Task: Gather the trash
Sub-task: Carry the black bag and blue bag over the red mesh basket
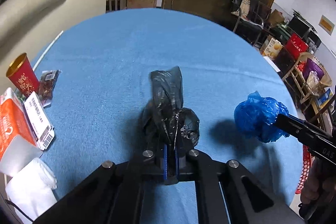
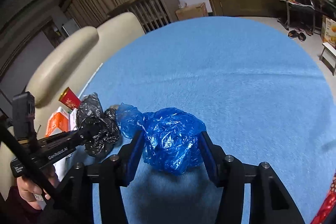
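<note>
A crumpled black plastic bag [image 1: 168,102] stands on the blue tablecloth [image 1: 147,45] at the centre of the left wrist view. My left gripper [image 1: 171,152] is shut on its lower part, with the film pinched between the blue pads. From the right wrist view the same black bag [image 2: 96,125] and left gripper [image 2: 88,131] are at the left. A crumpled blue plastic bag [image 2: 172,140] fills the space between the pads of my right gripper [image 2: 171,146], which press on both its sides. The left wrist view has that blue bag [image 1: 258,117] on the right gripper [image 1: 277,119], with a shadow beside it.
At the table's left edge lie a red paper cup [image 1: 22,75], a snack wrapper [image 1: 49,85], an orange and white carton [image 1: 12,119], a white barcoded box [image 1: 38,119] and white tissue [image 1: 31,186]. A cream sofa [image 1: 42,9] stands behind. A red mesh basket [image 1: 304,171] shows at right.
</note>
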Tool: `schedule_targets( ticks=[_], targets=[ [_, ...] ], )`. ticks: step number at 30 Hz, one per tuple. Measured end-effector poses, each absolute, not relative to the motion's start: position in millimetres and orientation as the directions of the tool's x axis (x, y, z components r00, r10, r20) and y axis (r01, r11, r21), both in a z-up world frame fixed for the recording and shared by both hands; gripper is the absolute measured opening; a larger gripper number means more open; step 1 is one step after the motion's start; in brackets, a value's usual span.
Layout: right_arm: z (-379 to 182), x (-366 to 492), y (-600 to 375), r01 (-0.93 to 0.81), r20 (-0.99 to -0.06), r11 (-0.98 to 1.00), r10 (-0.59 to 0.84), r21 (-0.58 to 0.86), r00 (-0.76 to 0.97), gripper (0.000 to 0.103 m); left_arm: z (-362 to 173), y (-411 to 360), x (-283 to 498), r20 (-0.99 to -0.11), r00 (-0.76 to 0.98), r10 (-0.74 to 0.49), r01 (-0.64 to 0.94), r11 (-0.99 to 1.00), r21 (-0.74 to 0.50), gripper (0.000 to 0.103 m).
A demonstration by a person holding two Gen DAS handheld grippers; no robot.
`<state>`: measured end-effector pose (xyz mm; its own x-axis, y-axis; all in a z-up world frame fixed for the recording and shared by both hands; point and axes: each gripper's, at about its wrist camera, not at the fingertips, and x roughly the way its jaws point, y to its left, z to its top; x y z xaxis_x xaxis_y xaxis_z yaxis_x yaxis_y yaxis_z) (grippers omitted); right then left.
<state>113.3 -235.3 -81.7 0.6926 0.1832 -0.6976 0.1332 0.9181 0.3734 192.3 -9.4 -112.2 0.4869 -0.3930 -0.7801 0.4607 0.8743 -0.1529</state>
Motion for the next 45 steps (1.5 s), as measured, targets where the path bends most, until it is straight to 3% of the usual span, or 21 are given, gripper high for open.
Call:
schedule_targets(
  ticks=[13,20,21,22,23,25,34,36,37,39,45],
  targets=[
    [-46,14,-276,0.184,-0.648,0.917,0.098,0.353,0.755,0.056,-71,-41,104,-0.685,0.501,-0.529,0.585,0.79,-0.182,0.005],
    [-39,-23,-290,0.195,-0.634,0.904,0.102,0.381,0.766,0.056,-71,5,116,-0.678,0.552,-0.486,0.473,0.852,-0.225,0.007],
    [-40,-24,-290,0.193,-0.634,0.904,0.105,0.382,0.766,0.056,-70,11,118,-0.676,0.566,-0.472,0.452,0.863,-0.224,0.009],
    [-41,-23,-288,0.189,-0.633,0.904,0.109,0.384,0.766,0.056,-70,15,120,-0.676,0.569,-0.468,0.444,0.867,-0.225,0.022],
    [-42,-24,-288,0.185,-0.633,0.903,0.115,0.387,0.766,0.056,-72,19,122,-0.679,0.569,-0.463,0.438,0.87,-0.226,0.043],
    [-44,-20,-281,0.171,-0.633,0.903,0.132,0.395,0.762,0.056,-74,17,124,-0.684,0.58,-0.442,0.424,0.881,-0.209,0.07],
    [-54,-11,-267,0.153,-0.645,0.905,0.157,0.397,0.748,0.056,-118,-9,153,-0.77,0.509,-0.384,0.39,0.901,-0.192,0.07],
    [-57,-12,-268,0.155,-0.651,0.906,0.155,0.393,0.743,0.056,-134,-6,165,-0.797,0.488,-0.357,0.339,0.918,-0.203,0.059],
    [-57,-12,-269,0.158,-0.653,0.905,0.156,0.394,0.741,0.056,-139,-5,169,-0.804,0.473,-0.361,0.335,0.917,-0.214,0.042],
    [-61,-13,-272,0.168,-0.658,0.902,0.153,0.398,0.737,0.056,-145,-3,172,-0.799,0.452,-0.397,0.337,0.905,-0.259,0.039],
    [-65,-16,-277,0.179,-0.656,0.893,0.156,0.413,0.739,0.056,-132,-13,157,-0.78,0.486,-0.394,0.374,0.9,-0.222,0.024]
  ],
)
